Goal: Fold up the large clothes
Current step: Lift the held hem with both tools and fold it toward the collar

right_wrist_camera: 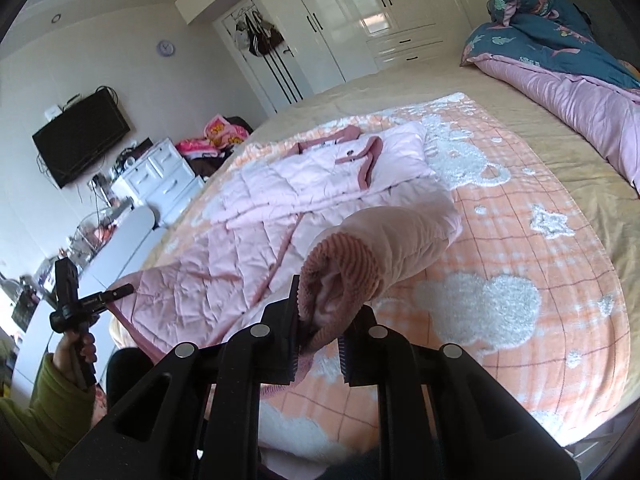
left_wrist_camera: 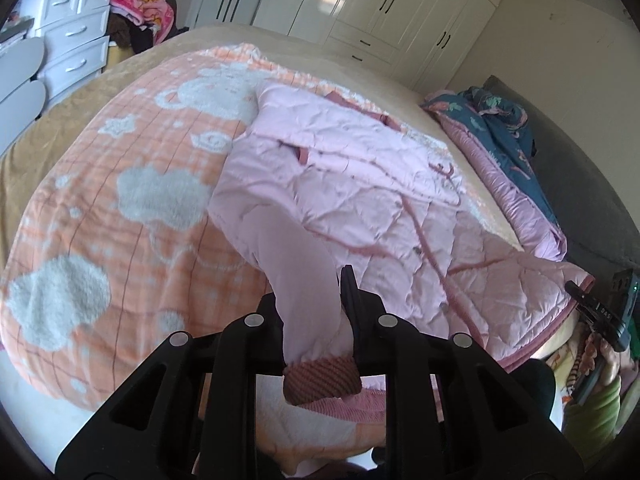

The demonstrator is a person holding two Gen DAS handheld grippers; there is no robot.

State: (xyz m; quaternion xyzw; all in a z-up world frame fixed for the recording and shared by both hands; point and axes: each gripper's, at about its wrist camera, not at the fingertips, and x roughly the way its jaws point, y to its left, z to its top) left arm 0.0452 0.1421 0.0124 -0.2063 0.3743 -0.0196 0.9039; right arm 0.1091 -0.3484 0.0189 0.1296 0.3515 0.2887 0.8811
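A big pink quilted coat (left_wrist_camera: 360, 184) lies on the bed w/ an orange blanket (left_wrist_camera: 132, 208) under it. The blanket has white fluffy cloud shapes.

Left gripper (left_wrist_camera: 320, 304): its two black fingers are clamped on one sleeve (left_wrist_camera: 296, 264) of the coat. The sleeve runs up between the fingers, and its ribbed darker-pink cuff (left_wrist_camera: 320, 384) hangs down behind the tips, close to the camera. The rest of the coat spreads out ahead of the fingers and to their right.

Right gripper (right_wrist_camera: 320, 332): its fingers are pinched on the other sleeve (right_wrist_camera: 404, 236), right at the ribbed cuff (right_wrist_camera: 340, 268). The cuff bunches up just above the fingertips. This sleeve goes away ahead and to the right of the fingers; the coat body w/ its dark pink collar (right_wrist_camera: 368, 160) lies further ahead and to the left.

Far off to the right of both grippers, a blue and pink quilt (right_wrist_camera: 560, 68) is piled at the bed's edge. White wardrobe doors (right_wrist_camera: 360, 12) stand at the back wall. A hand (right_wrist_camera: 76, 352) in a green sleeve holds the left gripper's handle.
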